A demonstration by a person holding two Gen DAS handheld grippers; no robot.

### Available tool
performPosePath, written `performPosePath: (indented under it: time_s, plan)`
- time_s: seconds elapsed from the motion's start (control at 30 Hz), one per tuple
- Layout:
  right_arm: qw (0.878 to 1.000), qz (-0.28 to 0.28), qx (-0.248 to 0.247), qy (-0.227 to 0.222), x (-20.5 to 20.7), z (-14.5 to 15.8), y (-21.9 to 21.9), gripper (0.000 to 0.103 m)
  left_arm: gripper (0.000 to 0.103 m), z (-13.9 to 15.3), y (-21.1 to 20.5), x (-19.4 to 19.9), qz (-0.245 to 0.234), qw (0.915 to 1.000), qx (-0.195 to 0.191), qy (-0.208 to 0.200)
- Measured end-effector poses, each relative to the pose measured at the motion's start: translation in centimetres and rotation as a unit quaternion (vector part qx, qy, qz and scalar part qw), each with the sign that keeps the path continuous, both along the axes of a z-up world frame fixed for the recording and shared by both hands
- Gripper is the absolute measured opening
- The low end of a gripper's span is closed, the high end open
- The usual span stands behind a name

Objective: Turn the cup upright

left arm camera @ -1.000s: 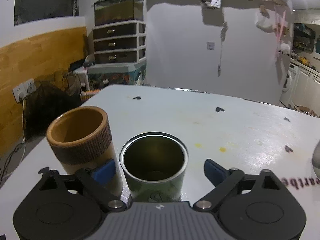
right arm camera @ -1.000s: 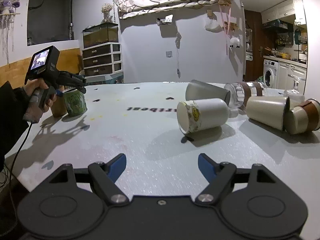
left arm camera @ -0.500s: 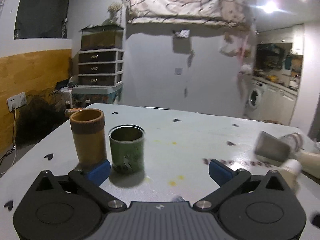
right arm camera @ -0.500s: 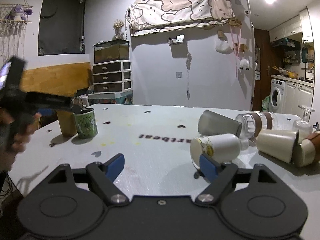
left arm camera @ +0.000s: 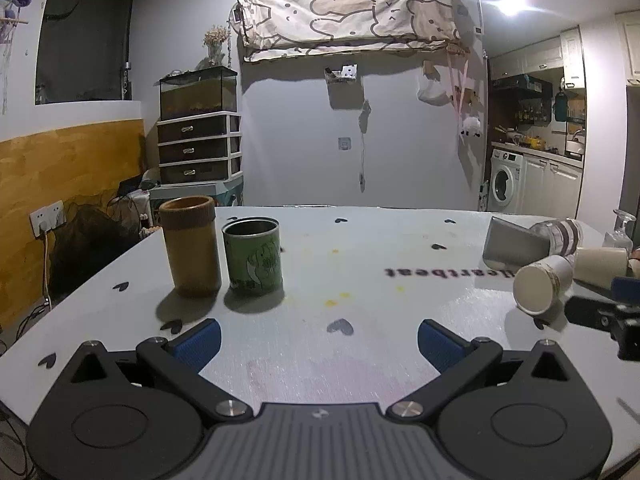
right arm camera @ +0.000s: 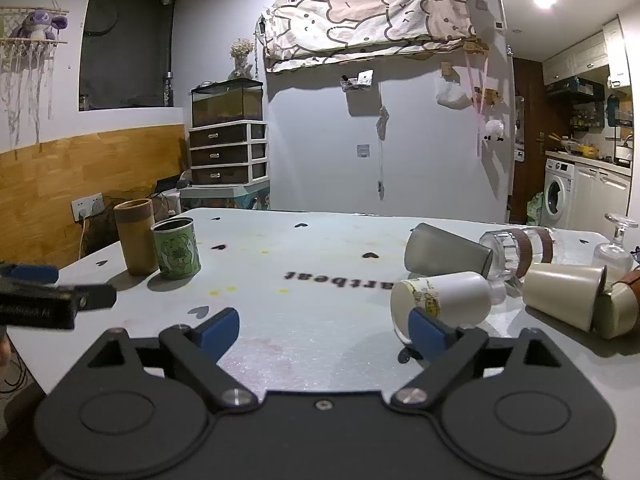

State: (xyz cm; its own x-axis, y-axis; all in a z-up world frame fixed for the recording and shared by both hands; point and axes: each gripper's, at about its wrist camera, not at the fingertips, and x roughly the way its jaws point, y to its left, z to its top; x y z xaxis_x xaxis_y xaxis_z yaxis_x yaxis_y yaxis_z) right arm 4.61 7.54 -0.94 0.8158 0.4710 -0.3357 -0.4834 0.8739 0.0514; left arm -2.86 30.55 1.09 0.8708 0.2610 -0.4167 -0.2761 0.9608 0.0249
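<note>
A green tin cup and a tall brown cup stand upright side by side at the table's left; both also show in the right wrist view, the tin and the brown cup. A white paper cup lies on its side at the right, mouth toward me, just beyond my right gripper's right finger; it also shows in the left wrist view. My left gripper is open and empty, well back from the upright cups. My right gripper is open and empty.
Behind the paper cup lie a grey metal cup, a clear glass with brown bands, a cream cup and a brown-sleeved cup. An inverted wine glass stands at the far right. The white table bears small heart marks.
My left gripper has pulled back and away from the green tin cup, which stays upright beside the brown cup. My right gripper has come closer to the lying paper cup.
</note>
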Motion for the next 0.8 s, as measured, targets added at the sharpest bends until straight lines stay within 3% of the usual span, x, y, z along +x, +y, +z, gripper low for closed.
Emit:
performPosePath:
  time_s: [0.13,0.8]
  plan:
    - [1.000,-0.008,0.001,-0.001,0.06,0.05,0.09,0.103,0.103,-0.03,-0.30,-0.47,-0.007,1.0000,0.003,-0.001]
    - [1.000,-0.005,-0.006,-0.004,-0.09,-0.04,0.81,0.103,0.103,-0.03,0.07,-0.58,0.000,1.0000,-0.003,0.004]
